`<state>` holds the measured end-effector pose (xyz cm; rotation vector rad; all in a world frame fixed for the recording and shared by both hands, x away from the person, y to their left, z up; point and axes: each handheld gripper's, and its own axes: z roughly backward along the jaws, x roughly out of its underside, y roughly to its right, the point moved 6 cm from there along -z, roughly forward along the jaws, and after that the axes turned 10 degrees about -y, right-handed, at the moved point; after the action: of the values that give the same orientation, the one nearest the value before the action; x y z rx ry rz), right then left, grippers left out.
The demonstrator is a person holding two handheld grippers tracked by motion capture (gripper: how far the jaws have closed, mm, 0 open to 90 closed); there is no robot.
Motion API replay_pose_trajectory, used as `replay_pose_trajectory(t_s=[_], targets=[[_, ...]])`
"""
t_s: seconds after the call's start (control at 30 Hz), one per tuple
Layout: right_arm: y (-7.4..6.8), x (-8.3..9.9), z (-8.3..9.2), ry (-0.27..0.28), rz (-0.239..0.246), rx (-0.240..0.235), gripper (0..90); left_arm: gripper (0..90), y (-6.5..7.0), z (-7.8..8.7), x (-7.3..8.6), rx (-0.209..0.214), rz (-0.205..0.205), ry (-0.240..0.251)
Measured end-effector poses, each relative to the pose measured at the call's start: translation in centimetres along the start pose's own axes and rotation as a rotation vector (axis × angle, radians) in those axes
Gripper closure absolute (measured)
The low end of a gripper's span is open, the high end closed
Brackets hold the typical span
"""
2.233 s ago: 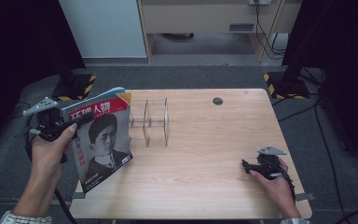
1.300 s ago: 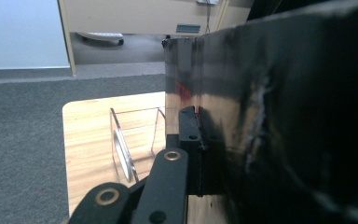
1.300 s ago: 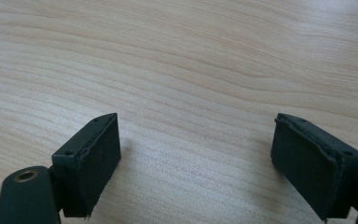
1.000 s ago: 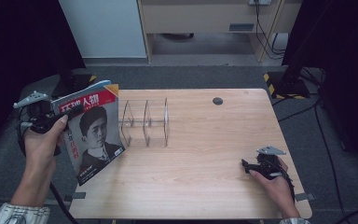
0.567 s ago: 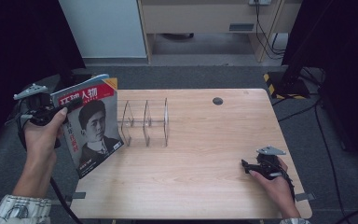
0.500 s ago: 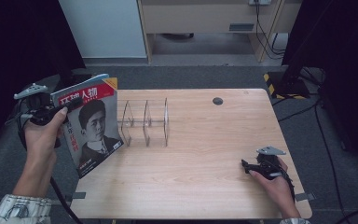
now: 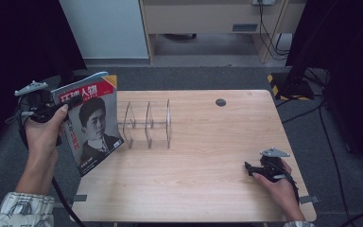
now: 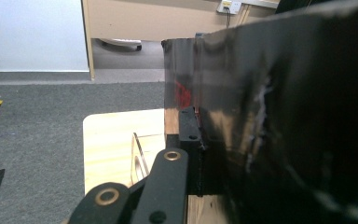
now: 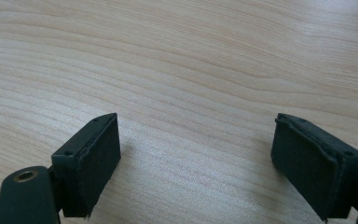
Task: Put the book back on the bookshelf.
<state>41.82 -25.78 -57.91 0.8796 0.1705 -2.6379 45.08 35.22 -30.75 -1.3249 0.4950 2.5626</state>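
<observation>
Your left gripper [image 7: 68,102] is clamped on the top edge of the magazine [image 7: 92,120], its jaws pressed together with the cover pinched between them. In the left gripper view the near black jaw lies flat against the dark, glossy sheet of the magazine [image 8: 279,121], which rises on the right of that view. You hold the magazine upright and slightly tilted at the left edge of the table [image 7: 203,189], its cover with a portrait and red title band facing you, and its lower corner down at the tabletop; whether it touches the wood cannot be told. Just to the right of the magazine stands the clear rack [image 7: 147,124], with its upright dividers close to the magazine's right edge but apart from it.

Your right gripper [image 7: 251,169] rests low at the near right of the table, well apart from the rack and the magazine. Its jaws are spread wide with nothing between them, and the right gripper view shows bare wood grain between the two black pads [image 9: 91,163]. A small dark round disc [image 7: 220,102] sits in the tabletop at the far side, right of the rack.
</observation>
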Motion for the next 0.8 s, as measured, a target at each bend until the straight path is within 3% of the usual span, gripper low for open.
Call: replay_pose_trajectory(t_s=[0.1,0.8], targets=[[0.0,0.0,0.0,0.000,0.002,-0.002,15.9,86.4,0.0,-0.2,-0.2,-0.012,-0.014,0.016],[-0.1,0.0,0.0,-0.003,0.011,-0.011,15.9,86.3,-1.1,-2.3,-0.2,-0.023,0.021,0.059]])
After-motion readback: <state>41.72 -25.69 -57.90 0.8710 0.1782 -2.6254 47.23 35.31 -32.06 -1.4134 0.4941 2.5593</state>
